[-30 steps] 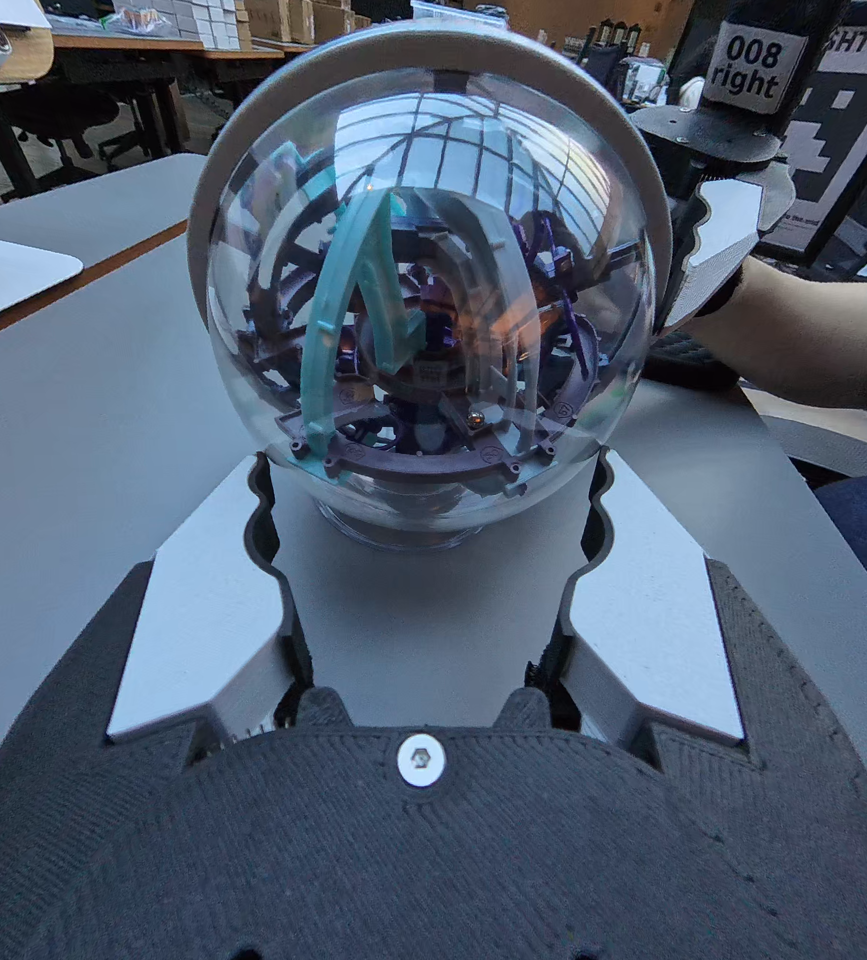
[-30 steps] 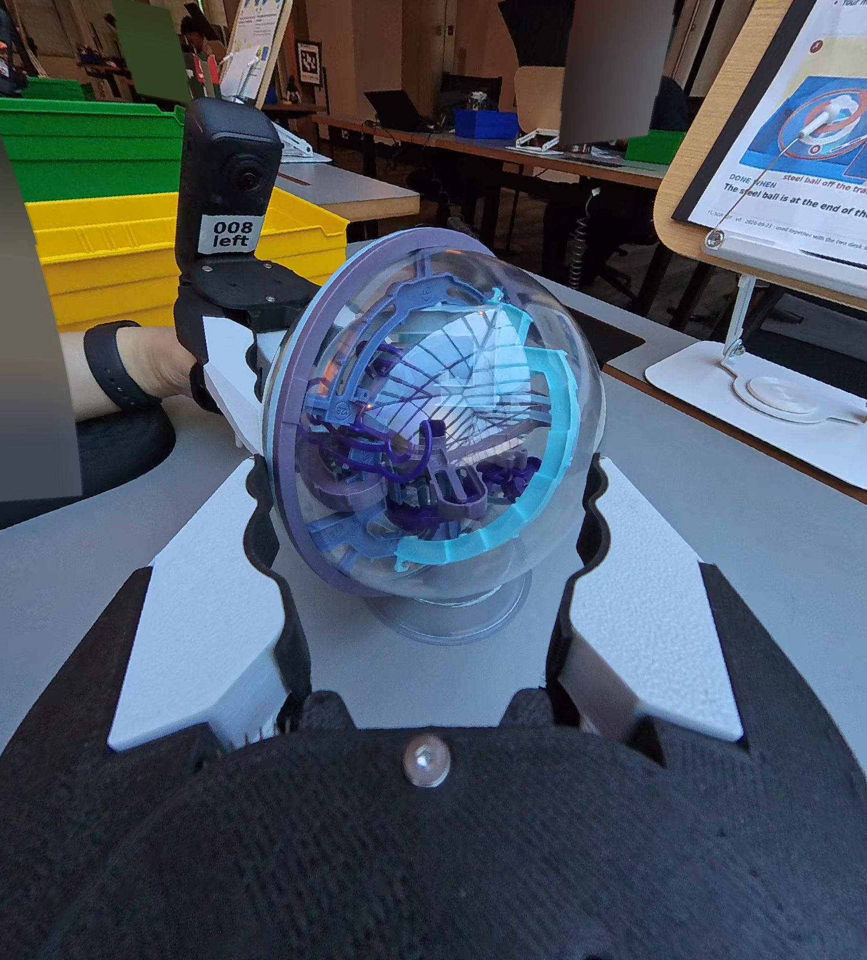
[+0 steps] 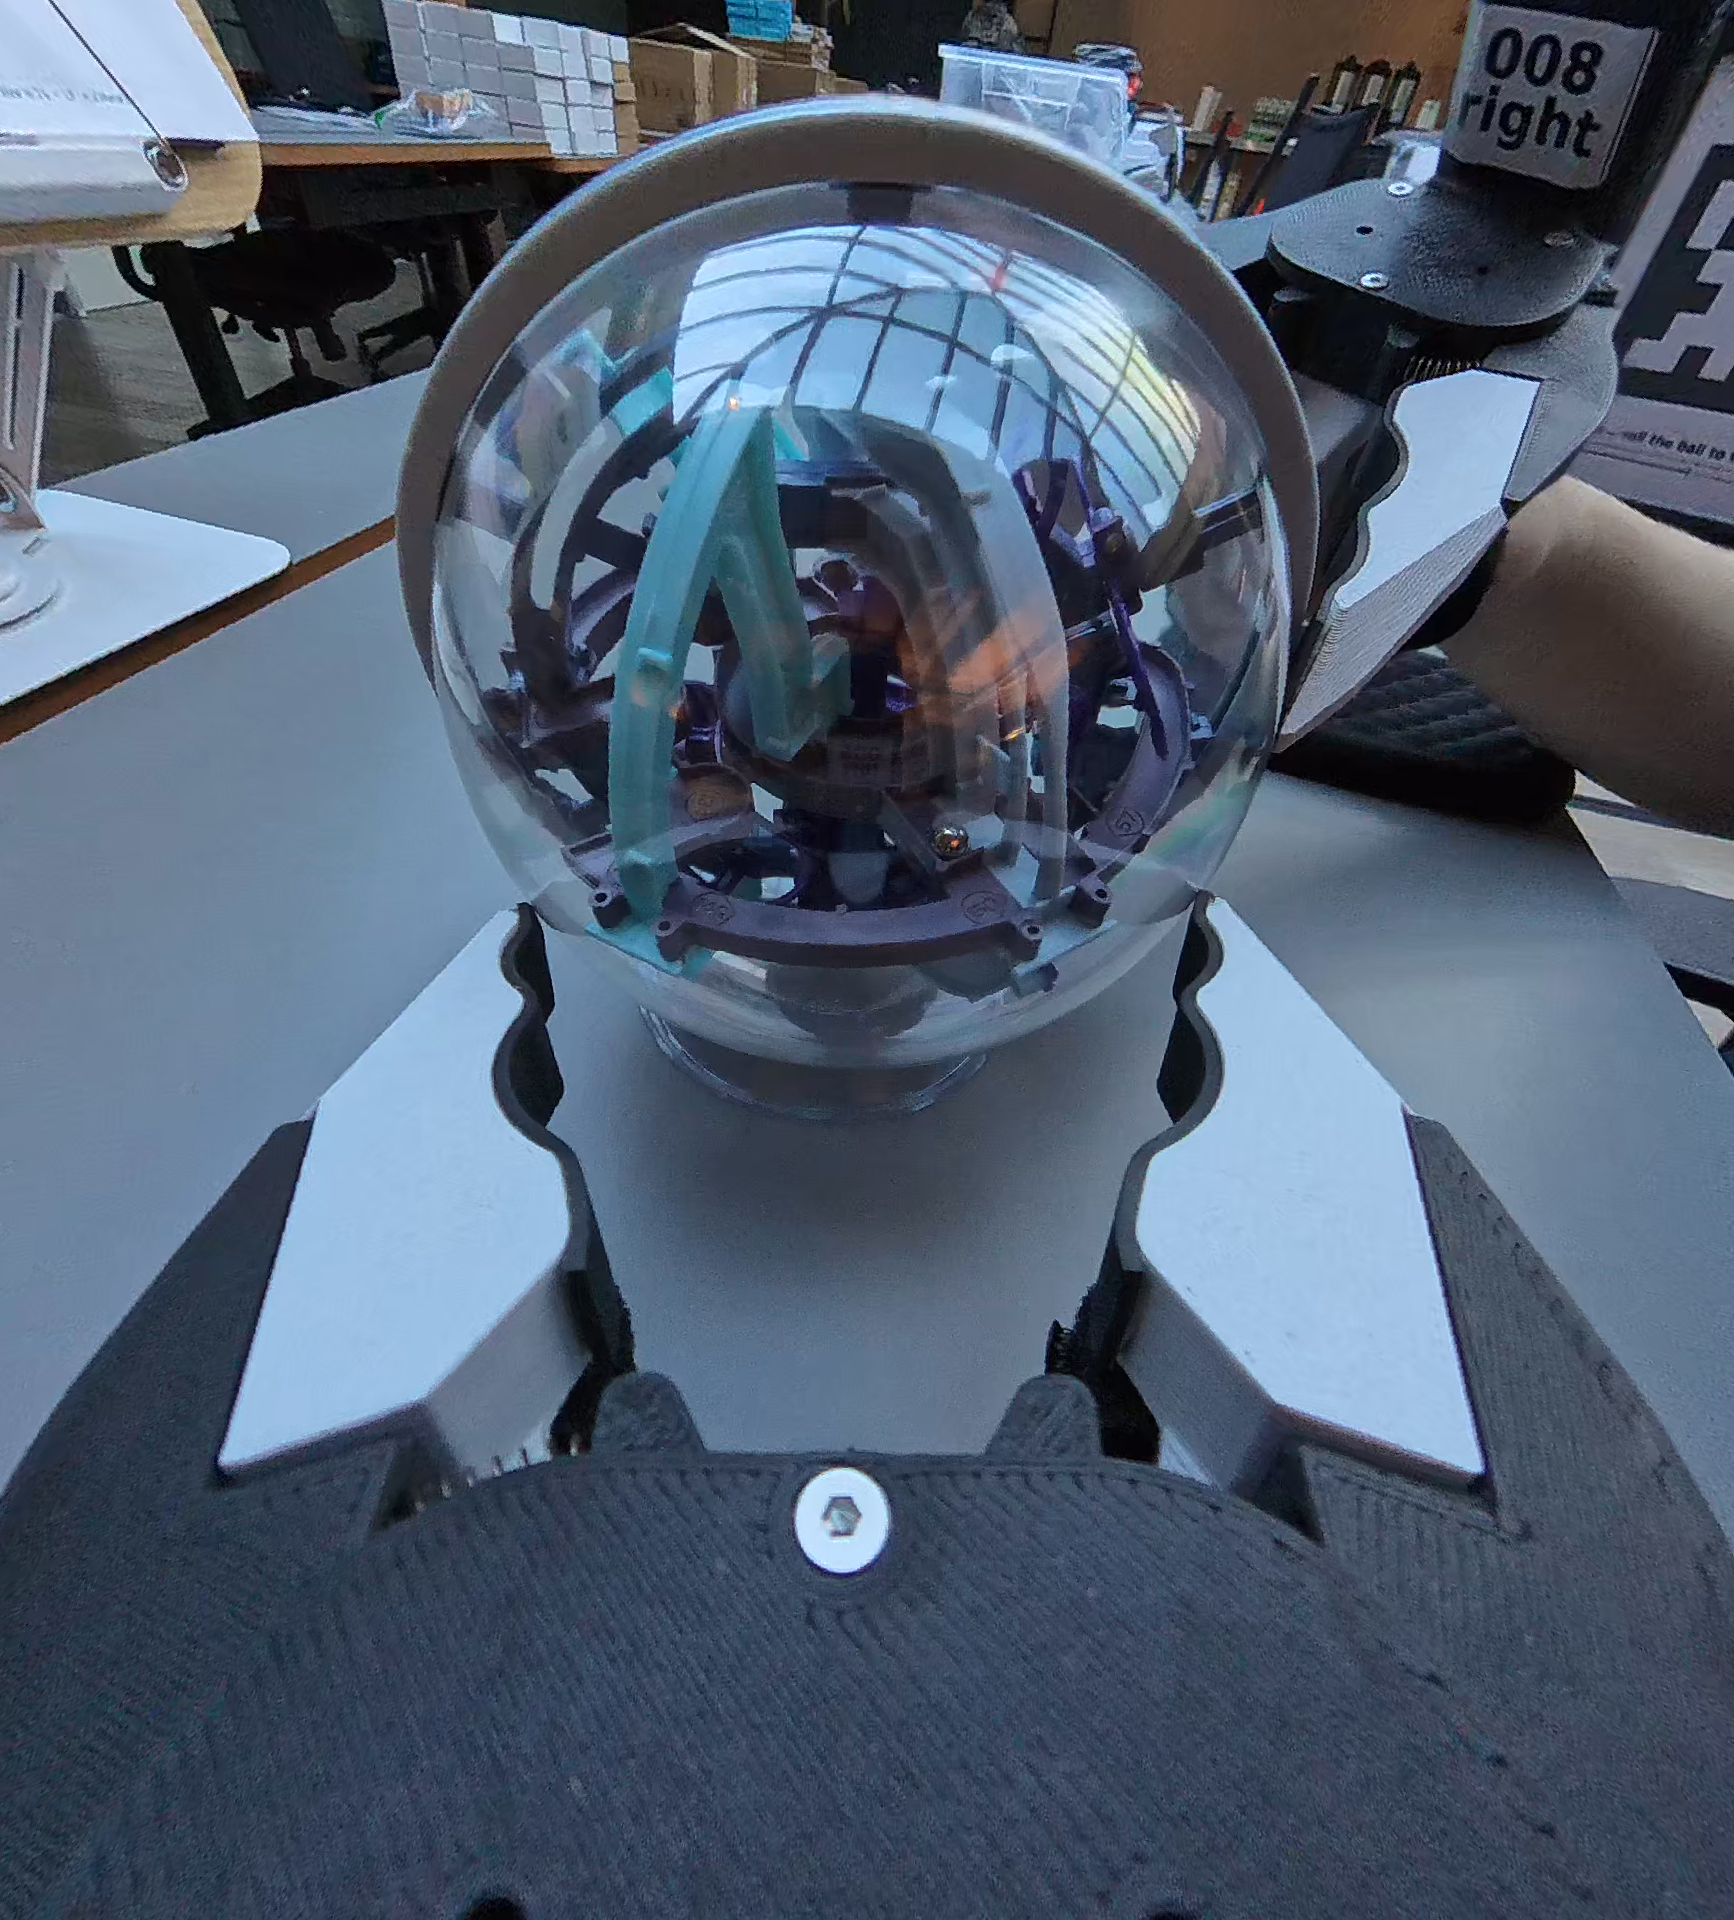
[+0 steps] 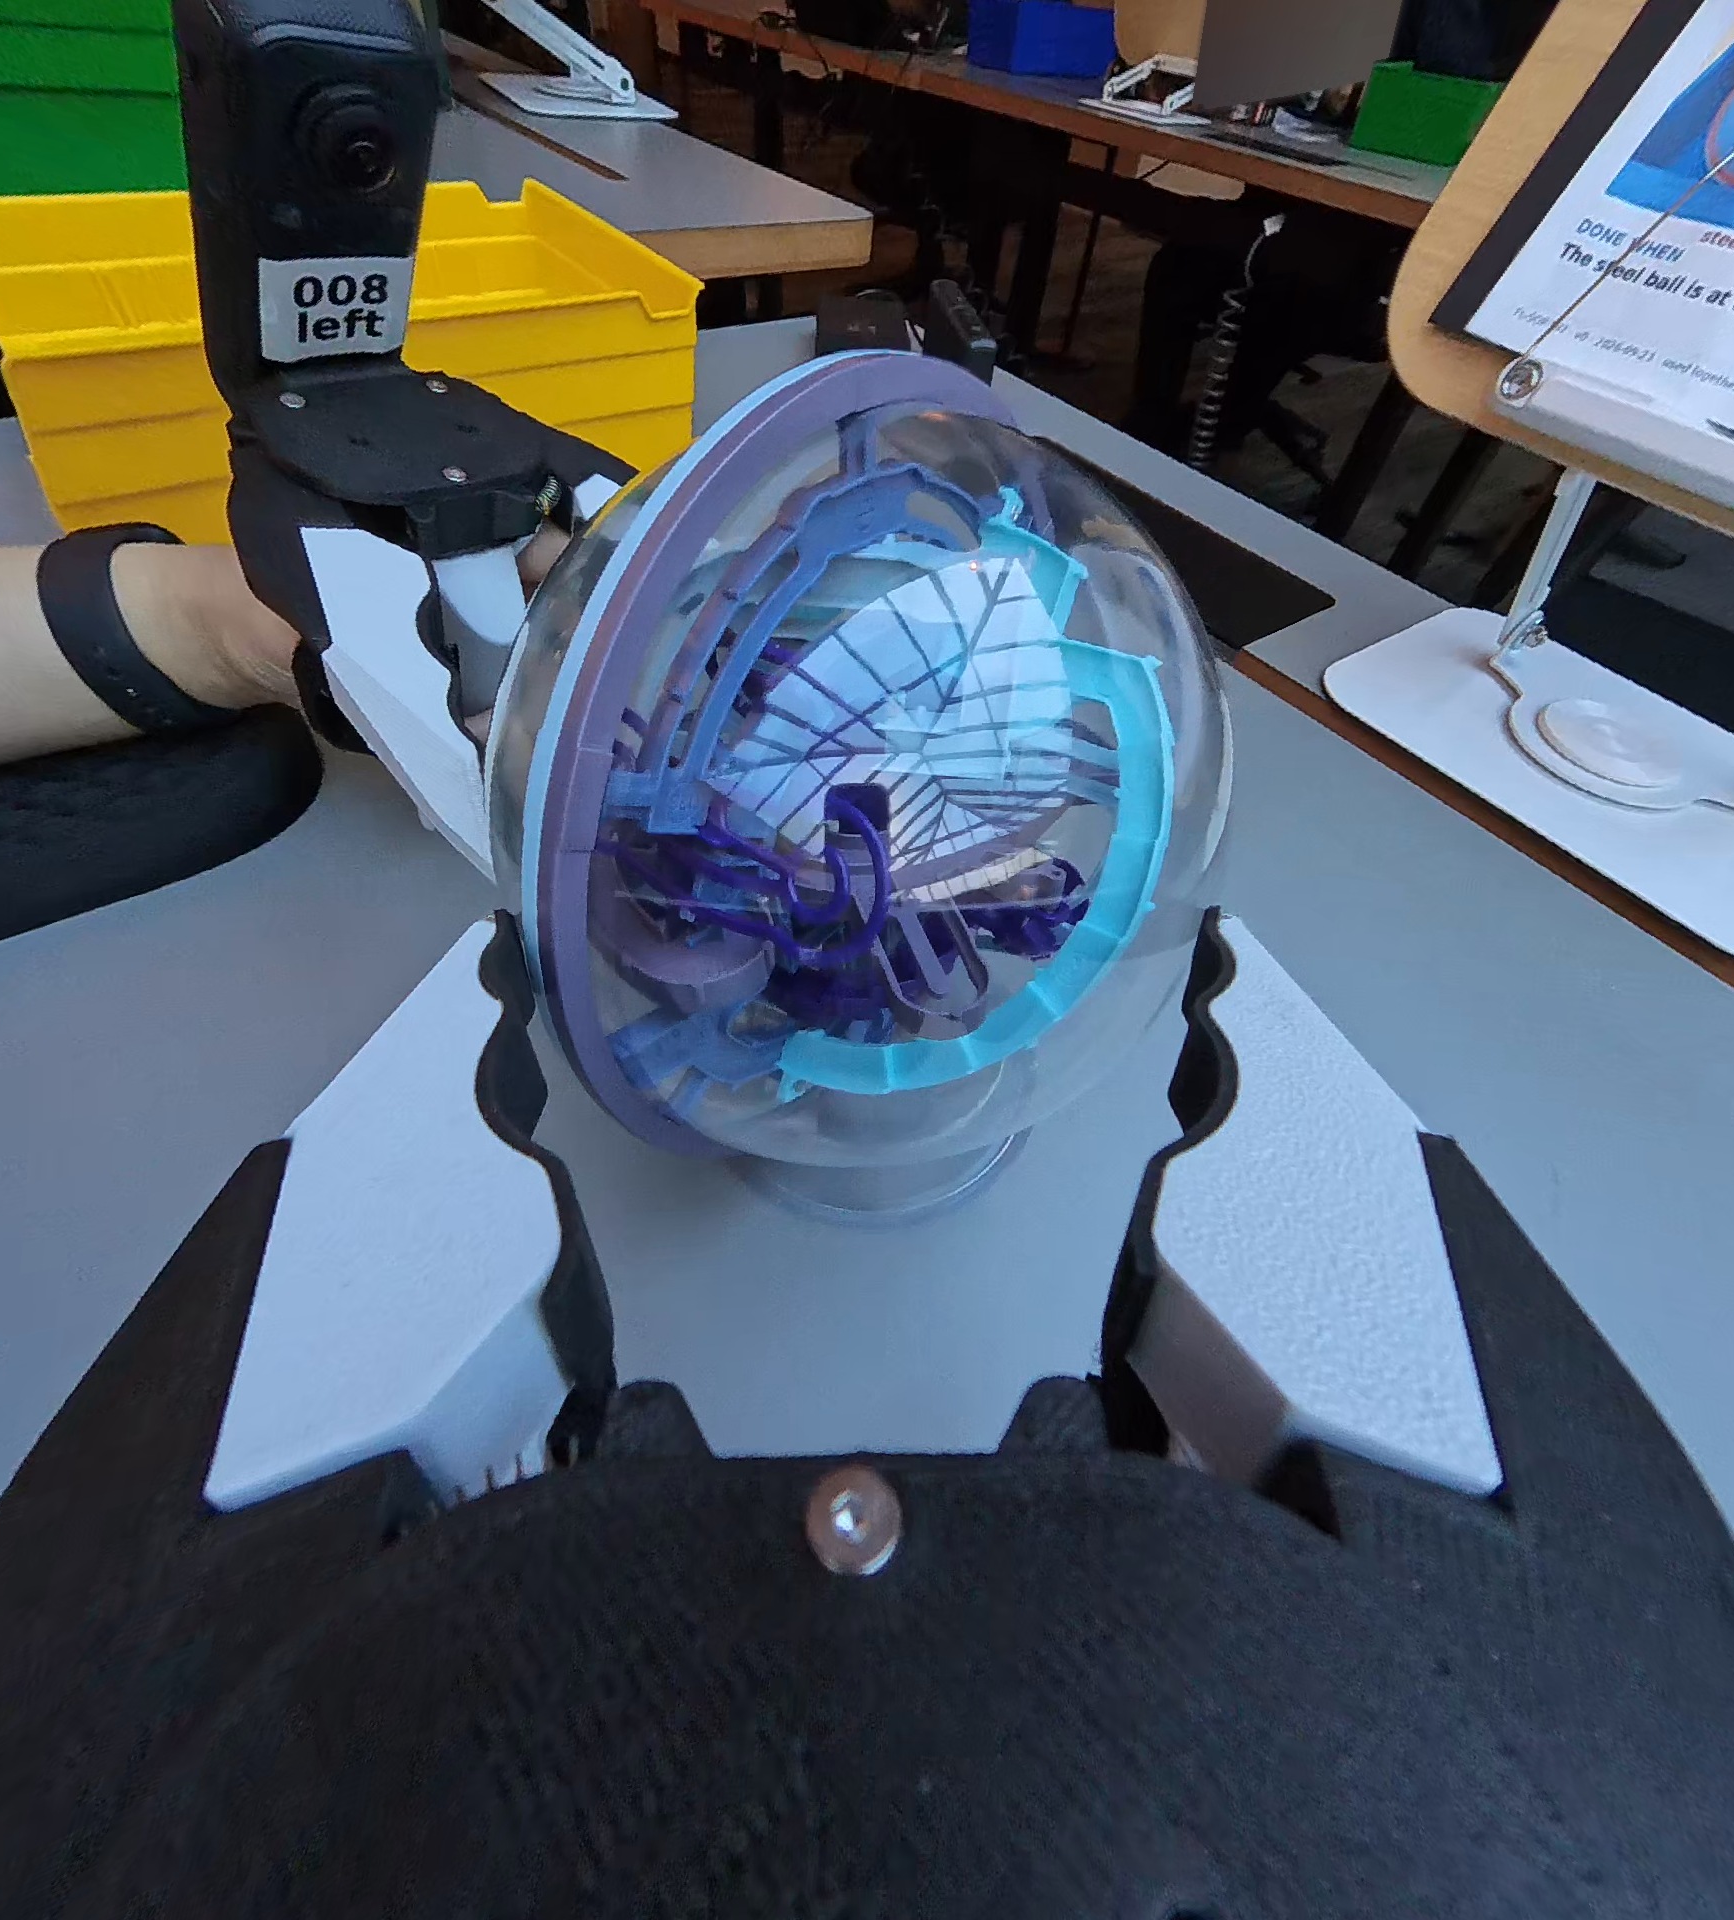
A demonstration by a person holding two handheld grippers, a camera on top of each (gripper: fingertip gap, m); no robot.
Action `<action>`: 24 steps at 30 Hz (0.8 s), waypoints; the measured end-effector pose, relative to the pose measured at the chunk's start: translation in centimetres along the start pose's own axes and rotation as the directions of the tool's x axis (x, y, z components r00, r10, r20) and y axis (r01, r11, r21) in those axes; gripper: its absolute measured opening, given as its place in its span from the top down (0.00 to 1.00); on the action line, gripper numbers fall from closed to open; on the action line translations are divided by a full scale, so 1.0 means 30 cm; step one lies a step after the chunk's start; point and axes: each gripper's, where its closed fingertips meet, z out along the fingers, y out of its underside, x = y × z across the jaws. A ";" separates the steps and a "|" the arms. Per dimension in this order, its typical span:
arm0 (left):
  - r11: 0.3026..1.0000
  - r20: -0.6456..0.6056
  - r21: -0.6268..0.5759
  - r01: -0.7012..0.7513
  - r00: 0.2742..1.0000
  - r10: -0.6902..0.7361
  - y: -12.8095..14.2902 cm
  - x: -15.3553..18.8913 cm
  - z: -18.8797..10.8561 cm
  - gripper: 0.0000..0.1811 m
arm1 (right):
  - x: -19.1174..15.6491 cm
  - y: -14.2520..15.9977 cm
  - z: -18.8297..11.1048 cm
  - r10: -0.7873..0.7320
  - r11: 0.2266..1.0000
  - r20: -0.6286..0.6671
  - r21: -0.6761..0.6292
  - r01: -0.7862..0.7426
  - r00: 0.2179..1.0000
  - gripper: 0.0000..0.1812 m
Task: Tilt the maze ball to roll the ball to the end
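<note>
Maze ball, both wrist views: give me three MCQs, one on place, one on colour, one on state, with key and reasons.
1. Where does the clear plastic maze ball sit?
A. on a clear round stand on the grey table
B. inside the yellow bin
C. lifted clear of the table

2. What colour is the wide curved track at the sphere's front in the right wrist view?
A. red
B. light blue
C. yellow

3. How do the left tongs stand?
A. shut on the sphere
B. open, a finger either side of the sphere's base
C. out of view

Key: 1 A, the clear round stand rests on the grey table under the sphere. 2 B, the ribbed arc is plainly light blue. 3 B, in the left wrist view table shows between each white finger and the stand.
</note>
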 end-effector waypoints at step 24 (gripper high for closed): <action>0.999 -0.009 0.023 0.025 1.000 -0.024 -0.008 0.003 -0.016 0.38 | 0.016 0.005 -0.004 0.003 1.000 0.075 0.030 -0.005 0.997 0.31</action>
